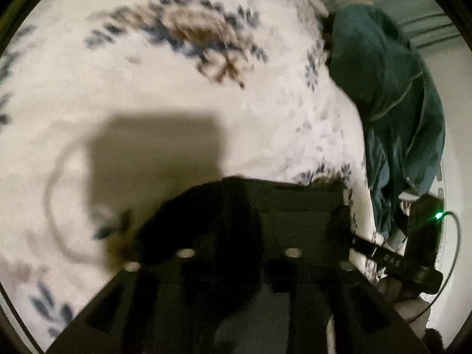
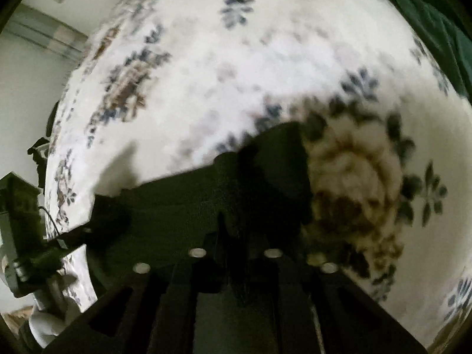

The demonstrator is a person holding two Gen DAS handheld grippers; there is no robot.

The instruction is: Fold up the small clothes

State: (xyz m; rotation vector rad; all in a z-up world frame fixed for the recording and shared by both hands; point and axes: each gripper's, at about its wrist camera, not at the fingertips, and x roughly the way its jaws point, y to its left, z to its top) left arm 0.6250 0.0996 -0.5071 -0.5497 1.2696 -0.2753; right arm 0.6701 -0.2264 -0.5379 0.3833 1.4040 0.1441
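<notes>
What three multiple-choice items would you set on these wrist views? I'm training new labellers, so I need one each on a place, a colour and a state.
1. In the left wrist view, the teal garment lies:
A) at the right, by the edge of the bed cover
B) mid-cover
C) lower left

2. The cover's flowers are:
A) red and orange
B) blue and brown
C) pink and purple

3. The teal garment is:
A) folded in a flat square
B) on a hanger
C) bunched, unfolded

Key:
1 A, it fills the right side along the cover's edge.
2 B, blue leaves ring brown blooms on white.
3 C, it shows loose, creased folds in a heap.
</notes>
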